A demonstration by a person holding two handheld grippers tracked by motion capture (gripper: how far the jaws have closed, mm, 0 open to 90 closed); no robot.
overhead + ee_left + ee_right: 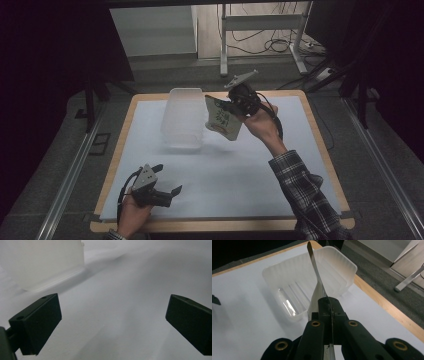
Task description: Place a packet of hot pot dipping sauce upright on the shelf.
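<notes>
My right gripper (231, 106) is shut on a flat printed pouch (222, 120), held in the air just right of a translucent white plastic bin (182, 117). In the right gripper view the pouch (318, 285) stands edge-on between the jaws, above and in front of the bin (337, 270), whose inside looks empty. My left gripper (169, 186) rests low near the table's front left, open, with nothing between its jaws. The left gripper view shows the two jaws wide apart over the white sheet, my left gripper (112, 322), and the bin's wall (42, 260) at the upper left.
A white sheet (225, 170) covers the wooden table (320, 150). Beyond the table's far edge are a grey floor, a white desk frame (265, 25) and cables. Dark curtains stand at both sides.
</notes>
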